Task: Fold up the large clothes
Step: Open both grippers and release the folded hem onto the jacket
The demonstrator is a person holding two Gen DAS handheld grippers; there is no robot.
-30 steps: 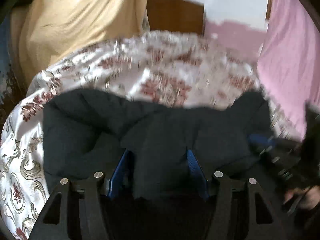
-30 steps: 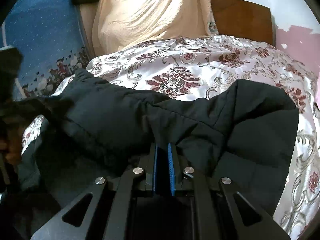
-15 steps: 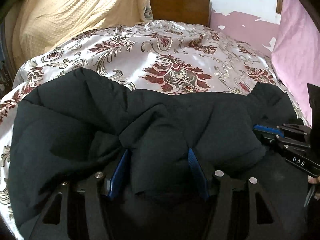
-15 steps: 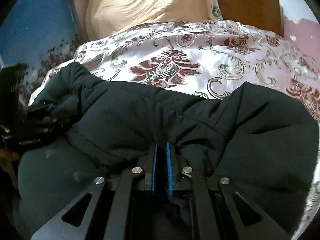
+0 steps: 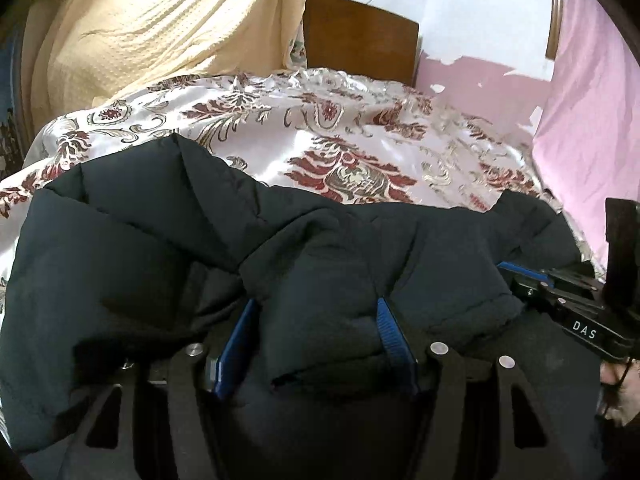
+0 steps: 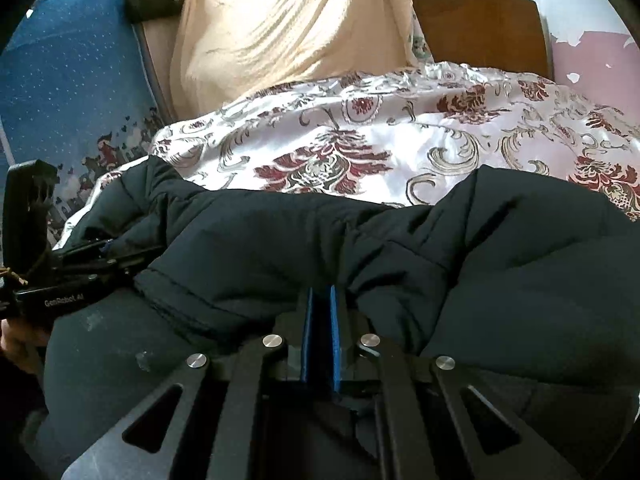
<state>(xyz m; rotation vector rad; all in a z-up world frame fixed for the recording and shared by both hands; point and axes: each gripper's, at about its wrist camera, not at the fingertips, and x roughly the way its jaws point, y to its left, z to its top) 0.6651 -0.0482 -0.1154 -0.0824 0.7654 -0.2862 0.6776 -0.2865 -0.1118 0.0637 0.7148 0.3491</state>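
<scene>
**Spotter:** Jacket [image 5: 132, 264] first: the dark padded coat lies across the near edge of the bed, on the patterned bedspread [image 5: 340, 136], and its long axis runs side to side in front of you, from one gripper to the other.

**Operator:** What have I got in each hand?

**Spotter:** Your left gripper [image 5: 316, 344] has its blue pads set fairly wide with a thick bunch of the jacket filling the gap between them. I'd say it grips that bunch, though the pads do not look pressed hard. Your right gripper [image 6: 320, 336] has its pads nearly together, pinching a thin fold of the same edge.

**Operator:** Which way does the fold go?

**Spotter:** My judgement: away from you, towards the headboard [image 6: 480, 28]. The free part of the jacket lies beyond both grippers, so you carry the near edge forward over it. Both hands are on that edge, well apart, neither clearly nearer.

**Operator:** Anything I can't rely on?

**Spotter:** Plenty. The near part of the jacket drops below both views, so you cannot see sleeves, hem or collar. Dark cloth swallows the seams, and the fingertips of both grippers are buried in fabric.
</scene>
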